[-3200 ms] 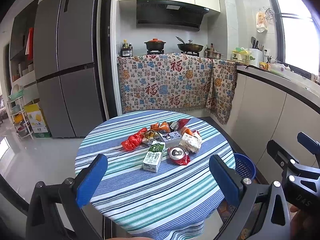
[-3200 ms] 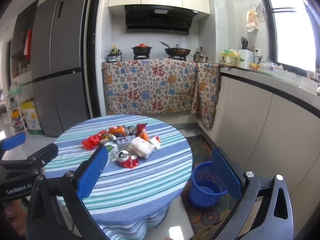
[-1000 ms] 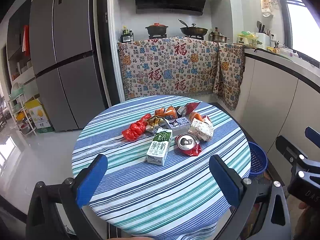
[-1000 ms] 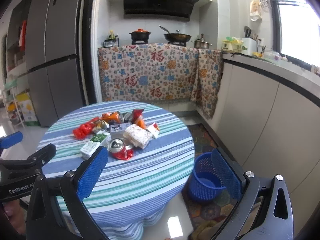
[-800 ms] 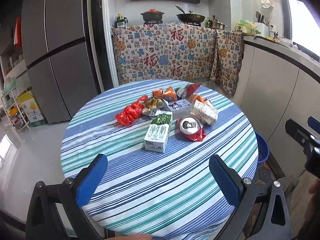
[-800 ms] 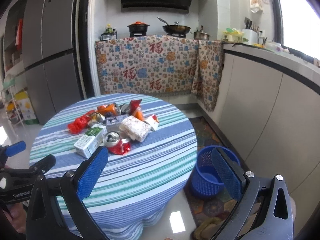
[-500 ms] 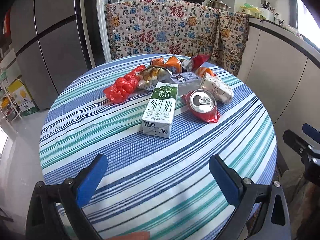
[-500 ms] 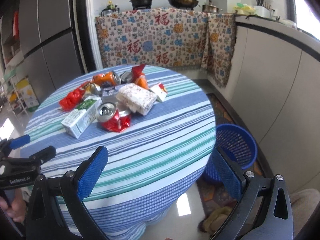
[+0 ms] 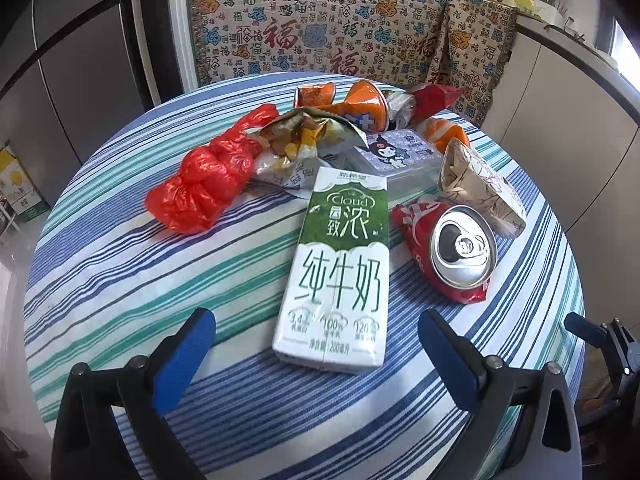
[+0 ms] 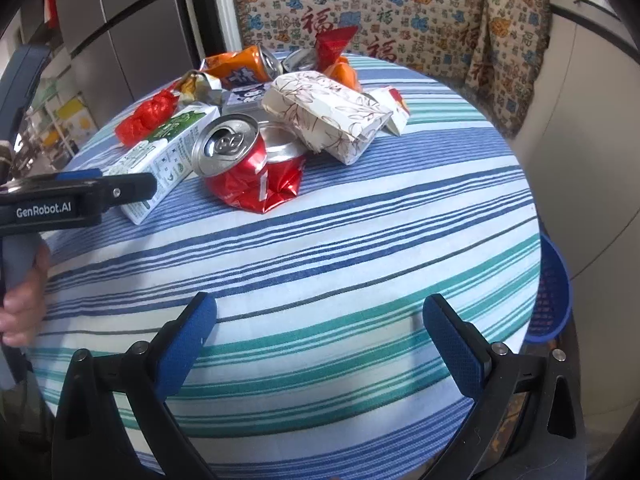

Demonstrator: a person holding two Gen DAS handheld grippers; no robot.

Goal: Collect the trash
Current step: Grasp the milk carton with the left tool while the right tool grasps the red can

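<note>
A heap of trash lies on a round striped table (image 9: 120, 264): a green and white milk carton (image 9: 340, 268), a crushed red can (image 9: 452, 248), a red plastic bag (image 9: 208, 176), a patterned paper box (image 9: 480, 184), snack wrappers and an orange can (image 9: 360, 108). My left gripper (image 9: 316, 348) is open, its fingers on either side of the carton's near end, a little short of it. My right gripper (image 10: 320, 340) is open and empty over bare cloth, well short of the red can (image 10: 248, 168) and paper box (image 10: 324, 116).
A blue plastic basket (image 10: 548, 288) stands on the floor past the table's right edge. A cloth-covered counter (image 9: 320, 28) is behind the table, a grey fridge (image 9: 60, 60) at the left, white cabinets at the right. The left gripper also shows in the right wrist view (image 10: 76, 196).
Both grippers have moved forward and down toward the table. The trash heap now fills the views, and the left gripper has come up to the milk carton. Both stay open.
</note>
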